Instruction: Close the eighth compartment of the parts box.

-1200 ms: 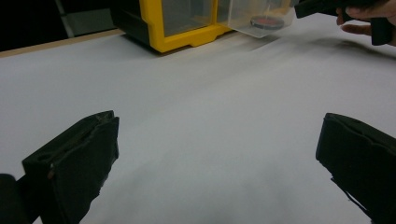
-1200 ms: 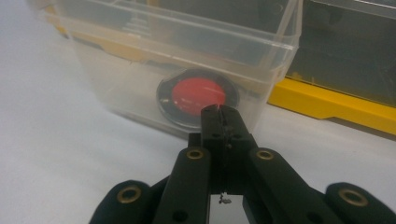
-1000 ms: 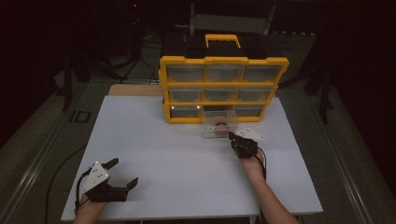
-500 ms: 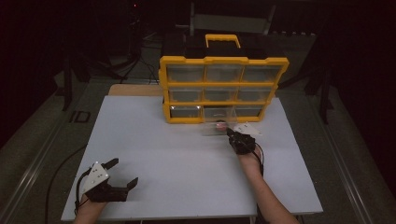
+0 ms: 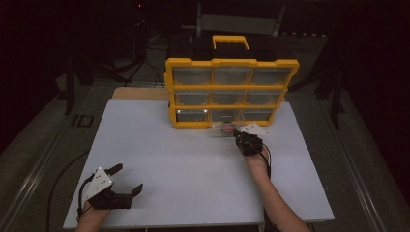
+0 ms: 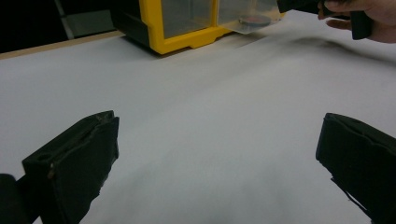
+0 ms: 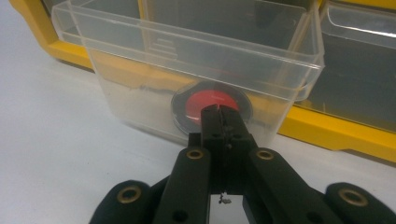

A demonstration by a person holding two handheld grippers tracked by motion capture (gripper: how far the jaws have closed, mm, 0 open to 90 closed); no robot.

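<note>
Clear plastic drawer with a red-and-black disc, near the desk's far edge: right tongs, pressed together, should push squarely; left tongs rest spread.

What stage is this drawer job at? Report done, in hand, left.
Done: the clear drawer, holding a red-centred disc, sits drawn partway out of the yellow organizer. In hand: the right gripper, jaws together, presses against its front. Left: presumably seating or removing it; the left gripper rests open.
</note>
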